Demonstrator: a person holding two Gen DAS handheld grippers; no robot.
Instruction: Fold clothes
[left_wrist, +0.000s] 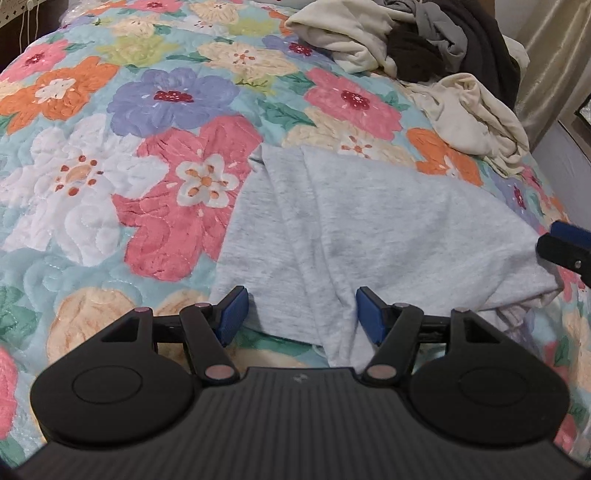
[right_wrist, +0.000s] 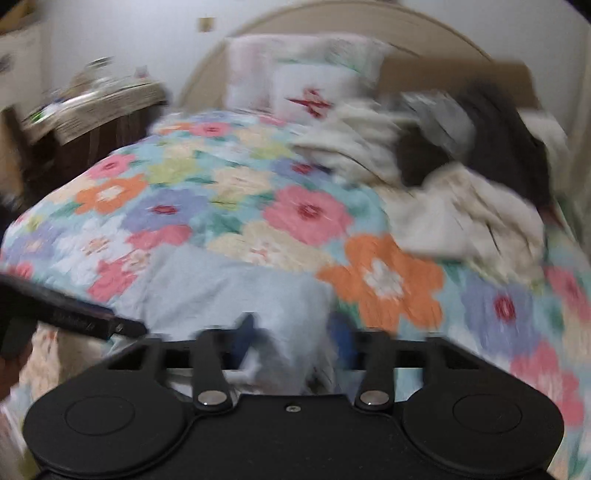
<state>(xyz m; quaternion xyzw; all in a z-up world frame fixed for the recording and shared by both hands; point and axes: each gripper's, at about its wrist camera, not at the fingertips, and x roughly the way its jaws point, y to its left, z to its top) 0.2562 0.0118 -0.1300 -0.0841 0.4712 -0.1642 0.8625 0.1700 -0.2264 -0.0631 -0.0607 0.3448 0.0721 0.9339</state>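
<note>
Left gripper: the left gripper (left_wrist: 301, 314) has its blue pads spread wide apart, nothing pinched between them. It sits over the near hem of the grey garment (left_wrist: 369, 229), with cloth showing in the gap between the pads.

Right gripper: the right gripper (right_wrist: 291, 341) view is pretty smeared. A bunch of grey fabric sits between its blue pads, but honestly I can't tell whether they're actually clamped on it or just around it. In the left wrist view only its tip pokes in at the right edge (left_wrist: 565, 247), just beside the garment's right corner.

Grey garment: light heather grey, lying mostly flat on the floral quilt (left_wrist: 129, 166), partly folded, with one layer lapped over another and long creases running toward the near edge. In the right wrist view it's the pale patch (right_wrist: 221, 288) right in front of the gripper.

Clothes pile: a heap of unfolded clothes (left_wrist: 424, 48) at the far right of the bed, cream, grey and dark pieces all tangled. It's well apart from the grey garment.

Bed: pillows (right_wrist: 306, 85) stand against a curved headboard (right_wrist: 369, 22) at the far end.

Beside the bed: a cluttered nightstand (right_wrist: 92, 107) on the left, too blurry to make out what's on it.
</note>
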